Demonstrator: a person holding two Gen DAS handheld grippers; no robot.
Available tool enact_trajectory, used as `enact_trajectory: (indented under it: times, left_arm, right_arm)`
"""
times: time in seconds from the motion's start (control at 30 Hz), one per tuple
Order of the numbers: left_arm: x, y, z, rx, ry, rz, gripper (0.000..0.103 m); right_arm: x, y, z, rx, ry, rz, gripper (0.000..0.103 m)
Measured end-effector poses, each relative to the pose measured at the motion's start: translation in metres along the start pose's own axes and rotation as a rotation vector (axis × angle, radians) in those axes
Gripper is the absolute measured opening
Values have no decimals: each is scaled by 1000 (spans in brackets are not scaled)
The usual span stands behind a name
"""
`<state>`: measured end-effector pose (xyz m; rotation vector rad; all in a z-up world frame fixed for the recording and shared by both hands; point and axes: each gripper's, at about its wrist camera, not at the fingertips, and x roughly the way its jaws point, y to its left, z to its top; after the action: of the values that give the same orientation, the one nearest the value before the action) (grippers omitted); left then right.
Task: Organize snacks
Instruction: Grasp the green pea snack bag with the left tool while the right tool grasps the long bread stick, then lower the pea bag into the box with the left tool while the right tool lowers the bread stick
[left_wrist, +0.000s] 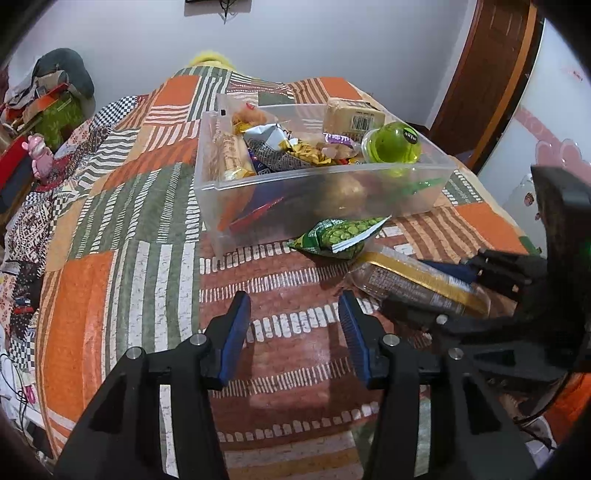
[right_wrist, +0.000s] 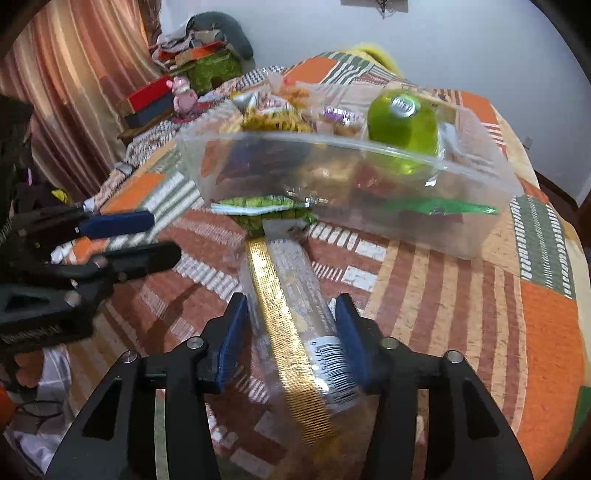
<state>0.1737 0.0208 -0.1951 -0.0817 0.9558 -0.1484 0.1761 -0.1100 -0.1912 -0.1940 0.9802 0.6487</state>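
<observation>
A clear plastic bin (left_wrist: 314, 188) (right_wrist: 476, 206) full of snacks stands on the patchwork bedspread. A green jelly cup (left_wrist: 391, 144) (right_wrist: 402, 125) sits in it at the right. A green pea snack bag (left_wrist: 338, 234) (right_wrist: 258, 212) lies in front of the bin. A long clear biscuit pack with a gold strip (left_wrist: 417, 284) (right_wrist: 299, 317) lies between my right gripper's (right_wrist: 291, 317) fingers, which close on its sides. My left gripper (left_wrist: 295, 325) is open and empty over the bedspread, left of the pack.
The bed (left_wrist: 110, 280) is covered in an orange, green and brown patchwork. A pink toy (left_wrist: 38, 155) (right_wrist: 183, 94) and piled clothes and boxes (left_wrist: 48, 92) lie at the far left. A brown door (left_wrist: 487, 74) stands at the right.
</observation>
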Motion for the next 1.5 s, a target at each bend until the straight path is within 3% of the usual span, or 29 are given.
enact_trajectory:
  times: [0.1, 0.43, 0.57, 0.7, 0.83, 0.9, 1.23, 1.27, 1.4, 1.47, 1.5]
  left_arm:
    - [3, -6, 5, 13, -9, -3, 53]
    - [32, -36, 24, 33, 10, -38, 65]
    - [37, -39, 38, -8, -1, -42, 69]
    - [48, -35, 49, -49, -21, 0, 69]
    - [71, -25, 43, -78, 35, 21, 69]
    - [78, -20, 38, -94, 56, 24, 59]
    - [64, -25, 21, -43, 36, 6, 53]
    - [61, -27, 20, -38, 32, 2, 41]
    - [39, -31, 23, -18, -2, -22, 28]
    - [34, -30, 26, -8, -12, -11, 16]
    - [32, -29, 27, -7, -11, -12, 16]
  right_arm:
    - [-10, -9, -7, 25, -13, -8, 37]
    - [-49, -68, -25, 160, -66, -124, 37]
    - [-53, -82, -31, 205, -77, -108, 37]
    - [-51, -83, -34, 221, -86, -86, 37]
    - [-49, -78, -32, 203, -88, -85, 37]
    - [-47, -75, -31, 196, -81, -84, 37]
    - [-48, -71, -31, 213, -92, -61, 37]
    - [-48, -71, -31, 220, -95, -58, 37]
    - [-58, -67, -25, 218, -124, -63, 37]
    - [-64, -65, -21, 212, -141, -63, 37]
    - [-68, -65, -20, 211, -150, -64, 37]
